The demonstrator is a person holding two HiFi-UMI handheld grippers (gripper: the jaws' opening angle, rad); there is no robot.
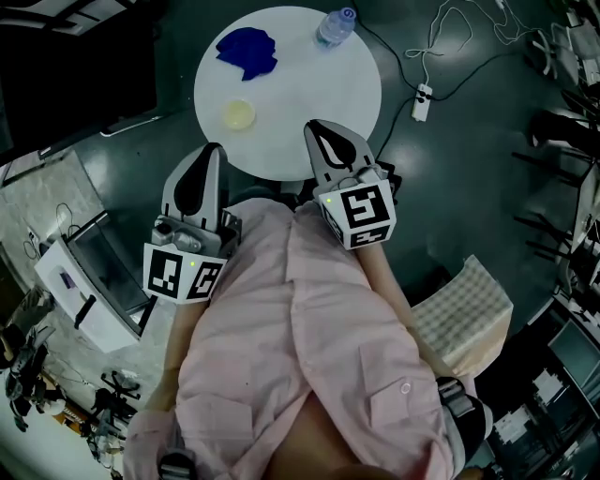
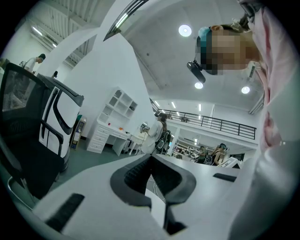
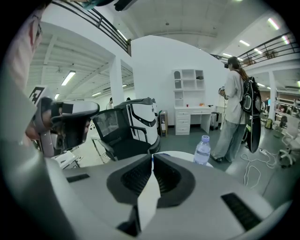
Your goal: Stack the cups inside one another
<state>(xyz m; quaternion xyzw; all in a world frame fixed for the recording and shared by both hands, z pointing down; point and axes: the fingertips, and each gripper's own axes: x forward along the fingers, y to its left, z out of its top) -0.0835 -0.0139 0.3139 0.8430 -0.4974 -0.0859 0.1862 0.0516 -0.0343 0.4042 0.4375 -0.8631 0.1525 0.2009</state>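
A round white table (image 1: 309, 103) stands in front of me in the head view. On it rest a dark blue cup-like shape (image 1: 247, 49) at the far left and a pale yellow cup (image 1: 239, 114) nearer me, seen from above. My left gripper (image 1: 214, 150) hovers at the table's near left edge, jaws shut and empty; in its own view the left gripper (image 2: 151, 157) looks out level into the room, with no cup in sight. My right gripper (image 1: 315, 127) is over the near right edge, shut on nothing. Past the right gripper (image 3: 152, 155) the tabletop (image 3: 185, 158) shows.
A clear water bottle (image 1: 336, 26) (image 3: 202, 150) stands at the table's far edge. A power strip (image 1: 421, 101) with cables lies on the floor to the right. A checked seat (image 1: 466, 305) is behind me to the right. A black office chair (image 3: 124, 136) and a standing person (image 3: 234, 108) are beyond the table.
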